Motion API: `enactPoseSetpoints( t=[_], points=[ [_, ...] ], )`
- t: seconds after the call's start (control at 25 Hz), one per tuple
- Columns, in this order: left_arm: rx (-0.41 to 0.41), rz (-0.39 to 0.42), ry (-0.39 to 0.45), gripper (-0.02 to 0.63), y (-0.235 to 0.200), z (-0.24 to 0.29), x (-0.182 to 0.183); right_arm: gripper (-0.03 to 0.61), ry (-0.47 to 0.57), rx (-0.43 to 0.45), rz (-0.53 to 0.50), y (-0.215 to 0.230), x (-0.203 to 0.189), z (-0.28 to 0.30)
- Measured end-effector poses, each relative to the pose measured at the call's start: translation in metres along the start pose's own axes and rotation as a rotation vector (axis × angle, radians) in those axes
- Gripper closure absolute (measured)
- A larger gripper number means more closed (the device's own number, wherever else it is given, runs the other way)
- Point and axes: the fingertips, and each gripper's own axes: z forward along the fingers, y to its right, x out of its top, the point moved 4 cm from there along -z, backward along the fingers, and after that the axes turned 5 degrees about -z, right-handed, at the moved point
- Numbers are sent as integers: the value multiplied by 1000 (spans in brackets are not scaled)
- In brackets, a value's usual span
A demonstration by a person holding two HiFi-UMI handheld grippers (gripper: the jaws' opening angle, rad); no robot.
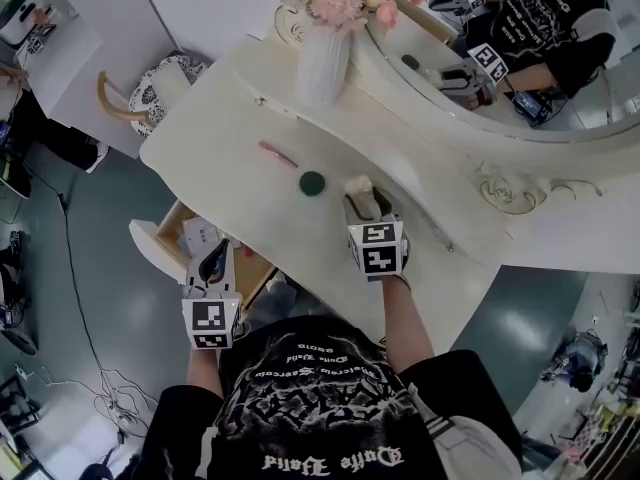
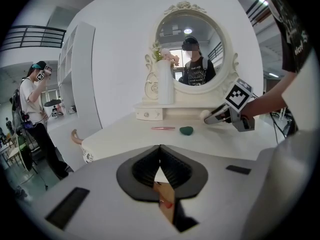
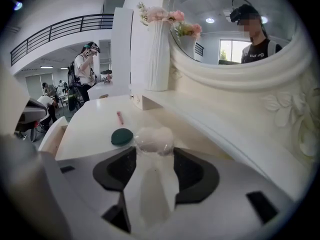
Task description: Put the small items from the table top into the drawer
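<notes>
My right gripper (image 1: 365,208) is over the cream dressing table (image 1: 230,138), shut on a pale, rounded cream item (image 3: 152,140) that sticks out past its jaws (image 1: 358,185). A dark green round item (image 1: 312,182) lies on the table just left of it, also seen in the right gripper view (image 3: 121,136). Farther left lies a thin pink stick (image 1: 278,154). My left gripper (image 1: 212,268) hangs over the open drawer (image 1: 160,240) at the table's front left, jaws shut with nothing in them (image 2: 160,156).
A white vase of pink flowers (image 1: 323,63) stands at the back by the oval mirror (image 1: 520,88). A patterned chair (image 1: 165,80) sits left of the table. A white box (image 1: 200,233) lies in the drawer. A person stands far off (image 2: 35,104).
</notes>
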Motion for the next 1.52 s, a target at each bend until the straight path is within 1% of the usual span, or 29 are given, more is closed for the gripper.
enactPoseSetpoints(
  t=[0.16,0.32,0.52,0.68,0.92,1.12,1.36,1.52],
  points=[
    [16,-19,10,598,0,-8,-3,339,15,13,-21,-9,3,-9],
    [34,-56,20,598,-1,-17,-10,339,28,38,-43,-22,5,-17],
    [56,-79,24,598,-1,-30,-17,339,40,70,-81,-40,7,-26],
    [75,-93,32,598,0,-39,-20,339,46,98,-106,-52,6,-35],
    [102,-103,36,598,6,-48,-24,339,67,134,-112,-61,8,-45],
    [135,-120,40,598,10,-59,-30,339,80,198,-160,-79,8,-51],
    [200,-139,32,598,14,-73,-38,339,87,298,-237,-105,11,-56],
    [237,-173,34,598,15,-79,-44,339,93,357,-269,-120,13,-55]
  ],
)
